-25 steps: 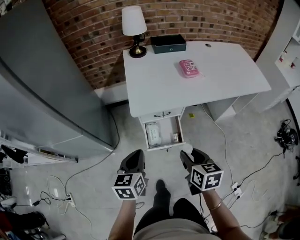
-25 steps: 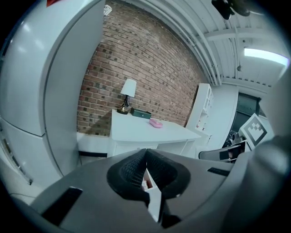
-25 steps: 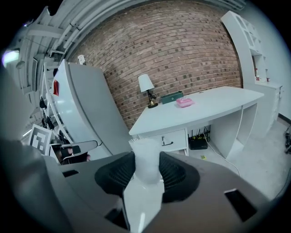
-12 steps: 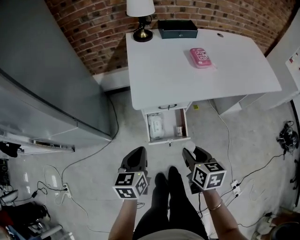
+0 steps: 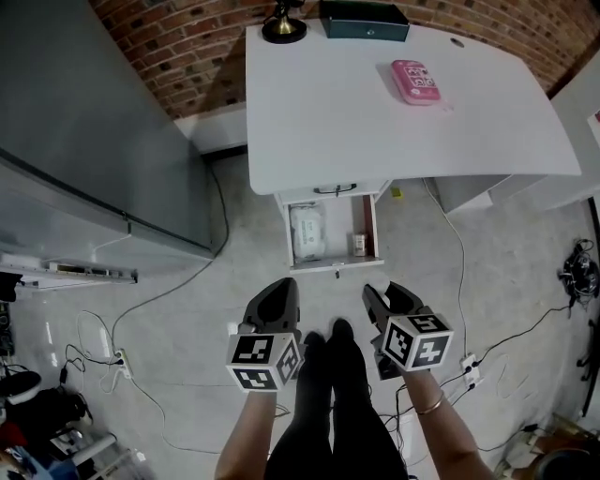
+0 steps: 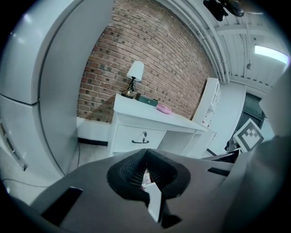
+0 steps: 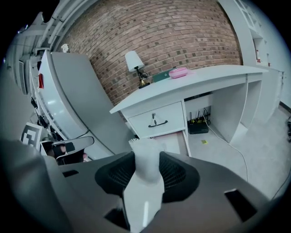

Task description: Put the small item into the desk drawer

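1. Brick wall and grey floor, head view: ahead of the left claw (image 5: 277,300) and right claw (image 5: 386,302), the table (image 5: 375,122) has its drawer (image 5: 333,269) open, holding a white packet (image 5: 307,232) and a small box (image 5: 359,245). The lamp (image 5: 284,28) is cut off at the frame's top.
2. Left gripper view: the left claw's tips meet, gripping nothing, and mostly hide the open drawer beyond.
3. Right gripper view: the right claw clamps the small white item (image 7: 146,168), which partly covers the drawer ahead. The whole lamp shows here.

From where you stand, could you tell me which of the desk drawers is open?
The lower drawer: it is pulled out with its inside showing, while the upper drawer above it is shut.
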The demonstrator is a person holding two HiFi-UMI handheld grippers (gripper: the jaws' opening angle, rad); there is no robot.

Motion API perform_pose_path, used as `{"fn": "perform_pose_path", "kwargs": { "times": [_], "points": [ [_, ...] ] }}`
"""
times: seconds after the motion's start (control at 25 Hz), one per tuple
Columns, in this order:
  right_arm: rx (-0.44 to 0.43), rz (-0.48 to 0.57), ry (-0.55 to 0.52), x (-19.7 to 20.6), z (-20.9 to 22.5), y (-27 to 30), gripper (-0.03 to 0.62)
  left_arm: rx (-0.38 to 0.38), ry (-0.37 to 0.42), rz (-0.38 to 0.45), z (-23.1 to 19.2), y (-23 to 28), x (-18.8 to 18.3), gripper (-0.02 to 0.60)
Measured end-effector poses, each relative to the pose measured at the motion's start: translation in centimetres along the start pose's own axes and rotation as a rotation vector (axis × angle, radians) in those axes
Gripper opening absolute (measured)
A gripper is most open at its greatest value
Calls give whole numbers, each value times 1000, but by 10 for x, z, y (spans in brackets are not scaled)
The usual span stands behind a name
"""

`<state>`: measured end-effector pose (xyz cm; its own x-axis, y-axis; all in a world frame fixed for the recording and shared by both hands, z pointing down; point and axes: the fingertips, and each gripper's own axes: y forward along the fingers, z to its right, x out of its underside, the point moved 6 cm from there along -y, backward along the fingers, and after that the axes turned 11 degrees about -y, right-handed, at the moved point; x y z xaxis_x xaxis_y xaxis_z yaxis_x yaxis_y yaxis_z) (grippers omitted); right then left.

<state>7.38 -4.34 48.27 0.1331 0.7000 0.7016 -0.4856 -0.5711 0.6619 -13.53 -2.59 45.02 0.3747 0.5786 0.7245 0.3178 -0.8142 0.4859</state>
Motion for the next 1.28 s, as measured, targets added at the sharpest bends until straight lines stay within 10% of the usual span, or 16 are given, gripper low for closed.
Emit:
{"fn": "perform_pose_path", "kwargs": {
  "times": [1.28],
  "points": [
    [-23,-168,-34,83,95,207,172,-148,-111,-74,-86,128,107,21]
  ]
}}
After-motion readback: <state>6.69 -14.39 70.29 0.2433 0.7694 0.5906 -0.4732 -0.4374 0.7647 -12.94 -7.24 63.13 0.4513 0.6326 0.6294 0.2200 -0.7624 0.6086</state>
